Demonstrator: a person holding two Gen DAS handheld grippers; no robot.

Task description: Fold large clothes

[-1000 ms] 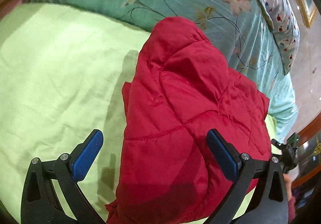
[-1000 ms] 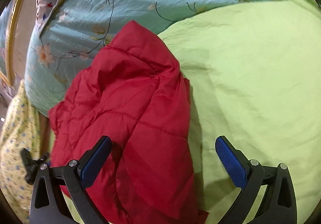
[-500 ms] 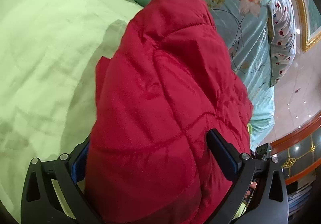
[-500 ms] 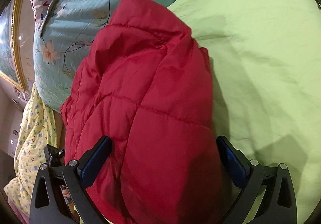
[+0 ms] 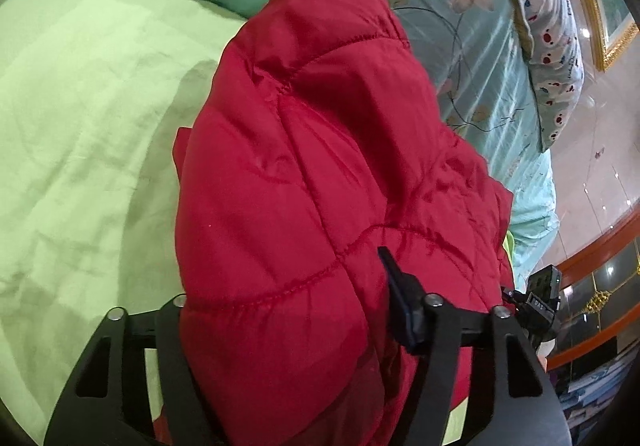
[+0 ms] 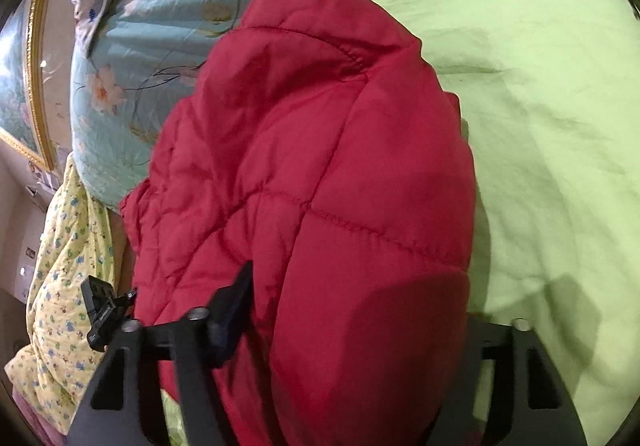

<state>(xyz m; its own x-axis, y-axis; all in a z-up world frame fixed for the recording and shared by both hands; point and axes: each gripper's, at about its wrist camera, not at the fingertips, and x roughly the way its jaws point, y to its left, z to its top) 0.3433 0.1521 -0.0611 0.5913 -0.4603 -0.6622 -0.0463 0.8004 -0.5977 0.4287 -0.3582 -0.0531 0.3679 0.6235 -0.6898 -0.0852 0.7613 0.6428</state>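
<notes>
Left wrist view: red quilted jacket (image 5: 320, 186) bunched on the green sheet (image 5: 80, 126) of the bed, its far end against a teal floral quilt (image 5: 460, 26). Left gripper (image 5: 288, 306) has its jaws pinching the jacket's near fold; one blue pad (image 5: 400, 302) shows, the other is buried in fabric.

Right wrist view: same jacket (image 6: 312, 186), sheet (image 6: 540, 126) to its right, quilt (image 6: 160, 26) far left. Right gripper (image 6: 352, 306) jaws pinch the jacket; yellow patterned cloth (image 6: 60, 266) lies near left.
</notes>
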